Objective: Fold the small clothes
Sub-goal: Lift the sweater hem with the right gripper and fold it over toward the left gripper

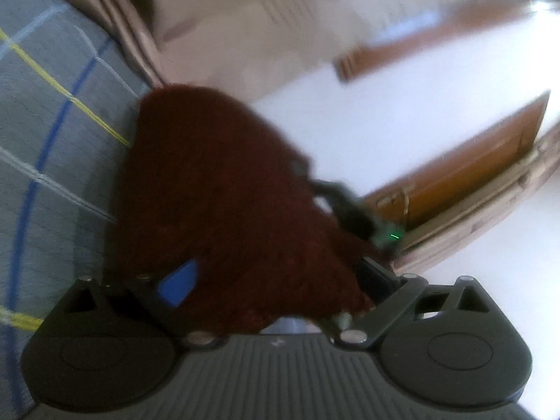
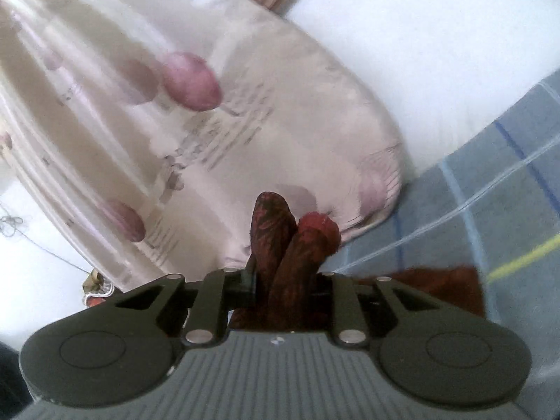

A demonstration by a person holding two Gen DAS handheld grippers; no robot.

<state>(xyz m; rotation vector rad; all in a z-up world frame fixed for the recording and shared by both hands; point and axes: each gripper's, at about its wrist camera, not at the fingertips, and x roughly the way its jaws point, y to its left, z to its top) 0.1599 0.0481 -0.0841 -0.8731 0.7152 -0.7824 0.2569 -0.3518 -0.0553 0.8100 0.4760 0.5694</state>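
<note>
A dark red knitted garment (image 1: 224,203) fills the middle of the left wrist view. It lies over and between the fingers of my left gripper (image 1: 276,280), whose jaws stand wide apart. One blue pad (image 1: 178,287) shows bare at the cloth's left edge. At the garment's far right edge my blurred right gripper (image 1: 353,210) has hold of it. In the right wrist view my right gripper (image 2: 287,273) is shut on the garment (image 2: 290,241). Two bunched folds stick out past its fingers, and more red cloth (image 2: 437,283) trails to the lower right.
Grey bedding (image 1: 45,140) with blue, white and yellow lines lies under the garment and shows again as the sheet (image 2: 490,192). A cream floral pillow (image 2: 210,133) lies just beyond. Brown wooden furniture (image 1: 472,168) and a white wall stand behind.
</note>
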